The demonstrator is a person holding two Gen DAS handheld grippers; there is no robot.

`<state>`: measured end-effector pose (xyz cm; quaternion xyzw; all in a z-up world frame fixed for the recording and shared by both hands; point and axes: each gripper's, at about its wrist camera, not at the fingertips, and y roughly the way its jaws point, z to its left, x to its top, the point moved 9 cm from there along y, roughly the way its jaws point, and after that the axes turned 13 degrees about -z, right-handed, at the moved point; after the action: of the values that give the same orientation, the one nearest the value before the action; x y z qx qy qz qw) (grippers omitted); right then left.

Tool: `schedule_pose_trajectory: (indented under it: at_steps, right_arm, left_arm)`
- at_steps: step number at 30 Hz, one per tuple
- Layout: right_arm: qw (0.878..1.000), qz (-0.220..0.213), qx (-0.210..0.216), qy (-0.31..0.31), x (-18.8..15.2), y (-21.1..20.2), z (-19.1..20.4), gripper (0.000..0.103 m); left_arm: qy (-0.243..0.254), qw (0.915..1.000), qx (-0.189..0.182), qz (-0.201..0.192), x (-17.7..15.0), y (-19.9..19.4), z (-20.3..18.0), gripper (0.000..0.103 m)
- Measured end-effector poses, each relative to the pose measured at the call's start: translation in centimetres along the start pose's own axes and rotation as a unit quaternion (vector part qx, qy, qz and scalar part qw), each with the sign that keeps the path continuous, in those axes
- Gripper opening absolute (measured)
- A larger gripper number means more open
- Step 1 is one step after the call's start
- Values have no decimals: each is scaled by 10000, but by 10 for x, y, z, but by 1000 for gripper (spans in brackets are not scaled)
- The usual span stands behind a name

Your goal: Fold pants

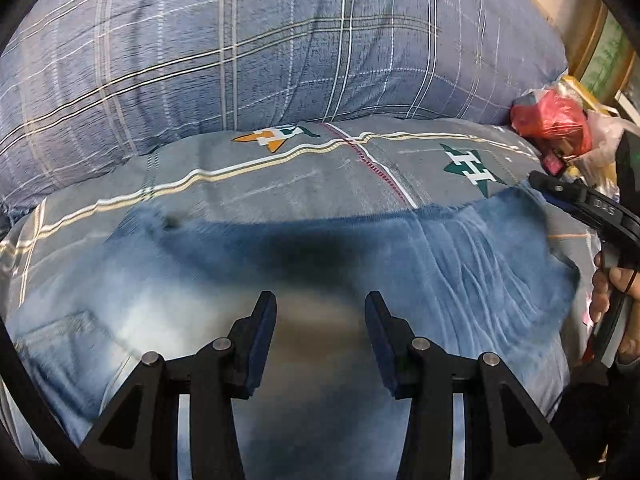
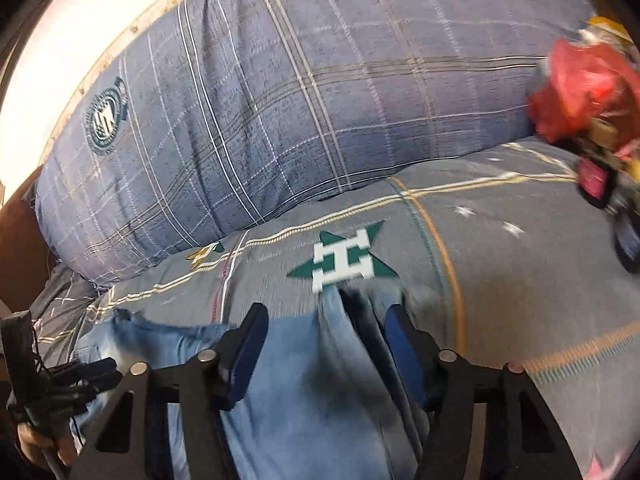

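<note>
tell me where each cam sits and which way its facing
Left wrist: on the left gripper, angled down across the jeans toward the pillow; its own open fingers show, plus the right gripper and hand at the right edge.
Right wrist: on the right gripper, angled down over the jeans toward the pillow; the left gripper shows lower left.
Shared: jeans, pillow, bedsheet, red bag.
</note>
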<state>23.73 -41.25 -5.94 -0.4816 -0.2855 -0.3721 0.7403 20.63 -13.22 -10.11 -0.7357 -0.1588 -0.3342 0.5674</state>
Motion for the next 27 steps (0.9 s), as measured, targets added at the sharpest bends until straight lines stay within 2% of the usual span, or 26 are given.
schedule_pose_trajectory:
  at_steps: [1,2,4,6,9,10,11,14,17,21,22,24,25,26,27]
  right_arm:
    - [9999,107,57,-47,-1,9,0,30]
    - [9997,235,69,-85,-4,20,0,12]
    - [9994,287,-8,-188,-12,26,0,7]
    - [9988,-31,-301,-375,-6,13,-7,4]
    - [9936,-741,-673,-517,25,-18,-21,0]
    - [9922,-808,-808,-503,30,-22,-29,0]
    - [9928,-777,-821,-394,30,-21,-37,0]
    - [9953,-420,-864,-94,11,-4,-58,0]
    - [9966,-149,-810,-31,1,-4,-59,1]
    - [9981,-5,-567,221,-8,-37,-57,4]
    - [9984,6,-497,285,-12,-48,-58,8]
    - [9984,11,-397,407,-25,-68,-61,35]
    - [9980,24,-419,464,-34,-75,-62,80]
    - [9976,1,-448,528,-42,-82,-64,97]
    - [9973,-116,-456,560,-48,-90,-66,97]
  left_arm:
    - [28,10000,13,36,2,5,-2,47]
    - [69,10000,26,62,5,10,-5,47]
    - [155,9998,28,75,6,16,-9,47]
    - [277,9996,45,55,8,22,-11,47]
    - [479,9984,275,102,5,42,-9,47]
    - [481,9983,304,96,4,48,-9,47]
    - [522,9980,355,-40,6,48,-9,47]
    - [628,9971,437,-26,9,48,-11,48]
    - [441,9989,144,14,7,37,-15,47]
    - [446,9984,-337,-115,-2,6,-35,47]
    - [548,9975,-419,-127,-8,-2,-42,47]
    - [770,9954,-547,-147,-20,-12,-55,47]
    - [879,9945,-559,-119,-27,-12,-59,48]
    - [967,9940,-509,-45,-35,-9,-61,48]
    - [1006,9940,-428,77,-43,-4,-61,48]
